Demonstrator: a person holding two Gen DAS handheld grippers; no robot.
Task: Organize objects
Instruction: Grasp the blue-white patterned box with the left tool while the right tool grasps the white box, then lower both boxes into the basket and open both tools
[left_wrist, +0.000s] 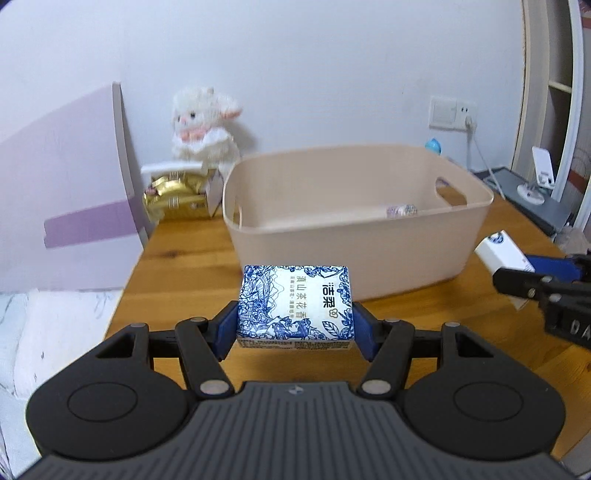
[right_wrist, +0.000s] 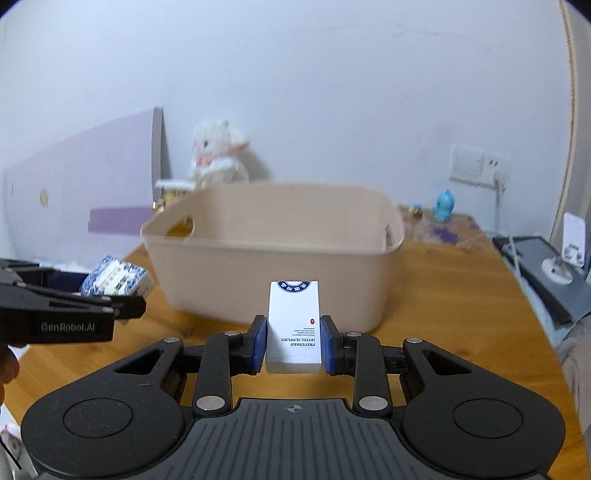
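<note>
— How many things were there to count?

— Two grippers, each clamped on one item. The left gripper (left_wrist: 295, 325) had its blue pads pressed against the sides of a tissue pack (left_wrist: 295, 304), a soft block wrapped in blue-and-white floral print. The right gripper (right_wrist: 293, 345) was closed on a white box (right_wrist: 293, 326), a smooth, slim cardboard carton with a blue round emblem at its far end.

— And the container?

— One basin (left_wrist: 351, 254), beige plastic, rounded at the corners, with a cut-out handle at each end. It stood on a wooden table (left_wrist: 184, 258) with a visible grain. One small printed packet (left_wrist: 402, 211) lay inside it, too blurred to identify.

— Where were the held items?

— Both were held above the table just in front of the basin's near wall, the pack towards its left, the box towards its right.

— Anything behind?

— One fluffy white plush toy (left_wrist: 205, 123) against the wall, perched over one gold foil package (left_wrist: 173, 201), and one small blue figurine (right_wrist: 444, 205) further right.

— The pose?

— Both grippers were roughly level, pointing at the basin side by side.
</note>
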